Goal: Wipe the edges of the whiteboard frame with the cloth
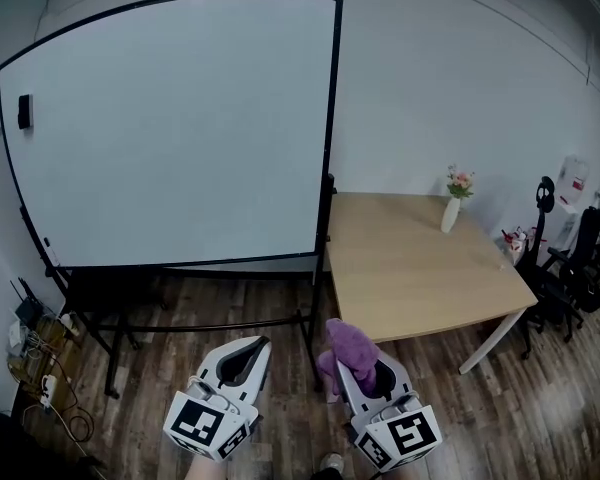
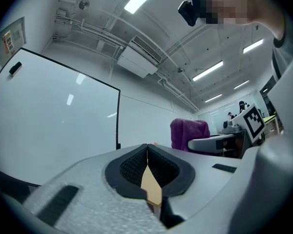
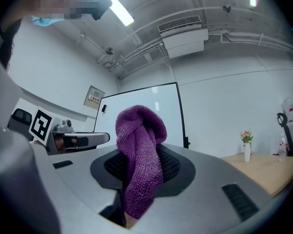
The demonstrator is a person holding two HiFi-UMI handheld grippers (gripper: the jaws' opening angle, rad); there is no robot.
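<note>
The right gripper's [image 1: 375, 380] fingertips are buried under the purple cloth [image 1: 348, 349]. Its jaws are clamped on the cloth, which bunches above them and runs down between the pads out of sight. The left gripper [image 1: 252, 354] carries nothing. Its two ribbed pads [image 2: 132, 165] are pressed together at the tips, with only a thin wedge of gap lower down. Both tools hang low at the person's waist, and the hands holding them are cut off by the bottom of the head view, where part of a shoe [image 1: 330, 462] pokes in.

The whiteboard [image 1: 180, 128] stands well ahead of both grippers on a black rolling stand [image 1: 120, 320]. The cloth is nowhere near its black frame [image 1: 333, 118]. The left gripper and the cloth cover the foot of the stand's right leg. A small dark block [image 1: 24, 111] sits on the board by the upper left edge, too small to identify.

The corner of a wooden table [image 1: 420, 278] sits just beside the frame's right edge, with a white vase of flowers [image 1: 452, 208] on its far side. Beyond it, black office chairs [image 1: 565, 258] and some clutter crowd the right edge, too far off and distorted to sort out. Cables and a power strip [image 1: 45, 383] lie tangled on the wooden floor [image 1: 540, 418] at the left.
</note>
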